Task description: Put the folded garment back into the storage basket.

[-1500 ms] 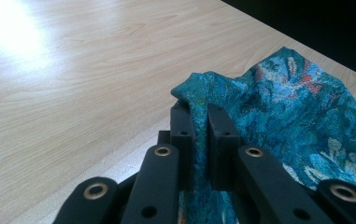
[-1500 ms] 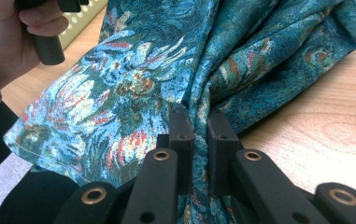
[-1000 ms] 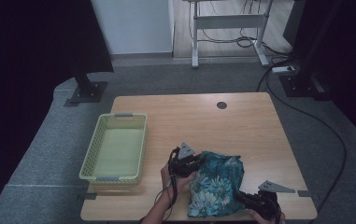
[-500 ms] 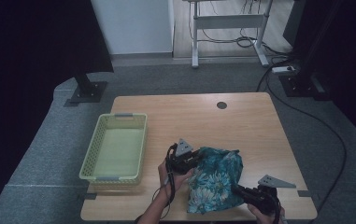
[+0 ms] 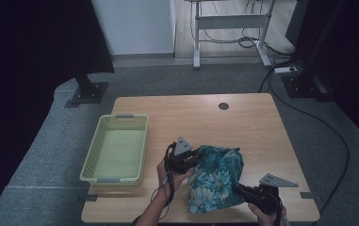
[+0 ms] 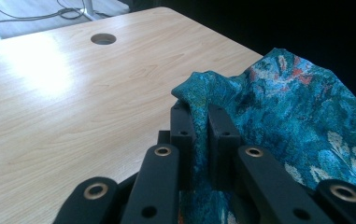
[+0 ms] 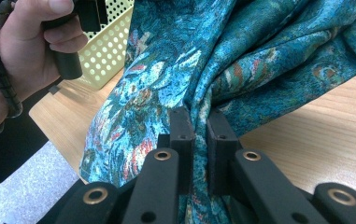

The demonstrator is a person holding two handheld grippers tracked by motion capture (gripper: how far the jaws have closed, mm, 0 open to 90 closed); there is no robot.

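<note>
A teal floral cloth [image 5: 215, 176] lies bunched on the front part of the wooden table [image 5: 243, 127]. My left gripper [image 5: 192, 160] is at the cloth's upper left corner, shut on a fold of the cloth [image 6: 278, 107]; in the left gripper view its jaws [image 6: 200, 116] pinch that fold. My right gripper [image 5: 239, 189] is at the cloth's lower right edge near the table's front. In the right gripper view its jaws [image 7: 199, 122] are shut on a gathered edge of the cloth [image 7: 189, 60], which hangs lifted off the table.
A pale green plastic basket [image 5: 117, 146] stands empty at the table's left, close to the left hand [image 7: 31, 51]. A round cable hole [image 5: 223, 106] sits near the far edge. Bare tabletop stretches behind and right of the cloth. A desk frame and cables stand on the floor beyond.
Both grippers have stayed shut on the cloth. The right gripper has drawn slightly toward the left and up, and the cloth has bunched tighter between the two.
</note>
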